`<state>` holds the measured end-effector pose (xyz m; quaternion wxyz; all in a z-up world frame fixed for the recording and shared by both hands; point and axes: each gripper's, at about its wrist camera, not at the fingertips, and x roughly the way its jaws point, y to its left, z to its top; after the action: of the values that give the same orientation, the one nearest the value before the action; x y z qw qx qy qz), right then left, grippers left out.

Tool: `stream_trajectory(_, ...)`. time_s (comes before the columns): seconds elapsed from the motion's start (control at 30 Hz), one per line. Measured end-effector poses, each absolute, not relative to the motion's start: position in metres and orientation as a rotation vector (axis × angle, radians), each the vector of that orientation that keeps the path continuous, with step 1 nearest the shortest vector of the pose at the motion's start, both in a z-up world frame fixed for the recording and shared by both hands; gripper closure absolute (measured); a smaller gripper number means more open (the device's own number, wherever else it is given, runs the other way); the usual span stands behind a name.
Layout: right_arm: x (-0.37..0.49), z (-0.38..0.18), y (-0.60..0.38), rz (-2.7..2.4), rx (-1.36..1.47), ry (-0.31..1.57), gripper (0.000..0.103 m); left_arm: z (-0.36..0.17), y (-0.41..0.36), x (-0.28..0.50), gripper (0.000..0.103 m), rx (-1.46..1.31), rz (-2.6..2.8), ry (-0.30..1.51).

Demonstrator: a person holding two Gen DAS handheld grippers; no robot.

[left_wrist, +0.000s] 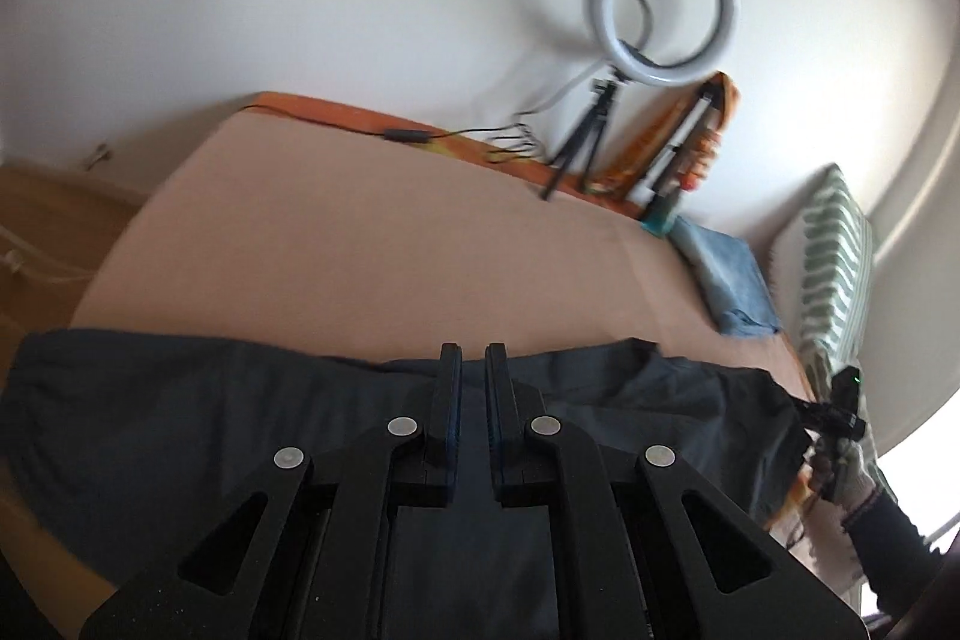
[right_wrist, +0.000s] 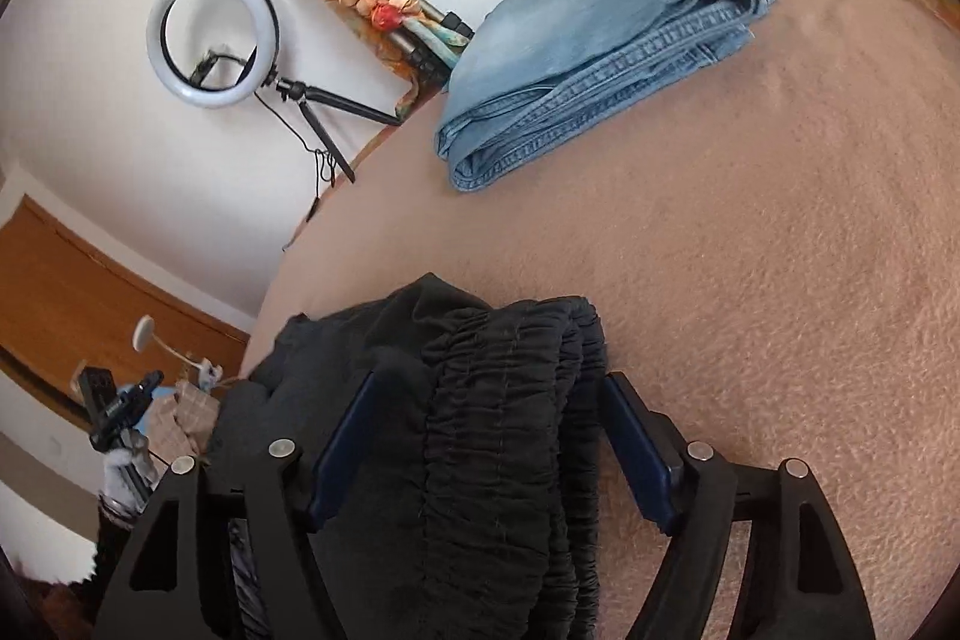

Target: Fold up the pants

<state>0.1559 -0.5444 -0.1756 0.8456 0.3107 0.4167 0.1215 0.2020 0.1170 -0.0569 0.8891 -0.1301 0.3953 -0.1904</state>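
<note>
The black pants point(left_wrist: 180, 418) lie across the near edge of the pink bed point(left_wrist: 390, 232), looking folded lengthwise with further folds still to make, I judge. The left claw point(left_wrist: 473, 358) is closed, fingers nearly touching, over the cloth; whether it pinches any I cannot tell. The right claw point(right_wrist: 486, 388) stands open astride the bunched waistband point(right_wrist: 510, 400), pads not pressing. Folded jeans point(right_wrist: 600, 40) sit well apart. The pants' near part is hidden under the claws
</note>
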Motion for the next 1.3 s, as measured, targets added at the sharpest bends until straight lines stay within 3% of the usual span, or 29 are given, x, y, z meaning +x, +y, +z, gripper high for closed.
stream_trajectory(0.03,0.156,-0.177,-0.542,0.266,0.660,0.897,0.057,-0.069,0.139,0.202,0.097,-0.278,-0.329,0.827)
stream_trajectory(0.13,0.149,-0.170,-0.535,0.235,0.629,0.878,0.066,-0.109,0.177,0.201,0.097,-0.365,-0.227,0.872)
stream_trajectory(0.17,0.148,-0.166,-0.534,0.226,0.624,0.868,0.078,-0.118,0.178,0.201,0.097,-0.371,-0.195,0.884)
stream_trajectory(0.4,0.124,-0.111,-0.518,0.111,0.509,0.795,0.088,-0.162,0.210,0.198,0.097,-0.369,-0.013,0.933)
stream_trajectory(0.53,0.103,-0.091,-0.524,-0.020,0.422,0.747,0.089,-0.178,0.223,0.199,0.097,-0.374,0.022,0.961)
stream_trajectory(0.7,0.111,-0.134,-0.530,-0.082,0.395,0.876,0.088,-0.179,0.233,0.192,0.097,-0.425,0.013,0.920)
stream_trajectory(0.77,0.115,-0.139,-0.532,-0.096,0.399,0.907,0.082,-0.178,0.229,0.194,0.097,-0.419,0.012,0.922)
stream_trajectory(0.8,0.114,-0.136,-0.533,-0.102,0.409,0.915,0.071,-0.177,0.230,0.194,0.097,-0.410,0.019,0.919)
stream_trajectory(0.83,0.114,-0.130,-0.535,-0.127,0.394,0.919,0.068,-0.174,0.232,0.191,0.097,-0.409,0.032,0.910)
stream_trajectory(1.0,0.113,-0.080,-0.511,-0.113,0.248,0.852,0.064,-0.156,0.255,0.177,0.097,-0.457,0.102,0.792)
stream_trajectory(1.3,0.171,-0.059,-0.404,0.179,0.117,0.814,0.063,-0.173,0.272,0.185,0.097,-0.423,0.172,0.880)
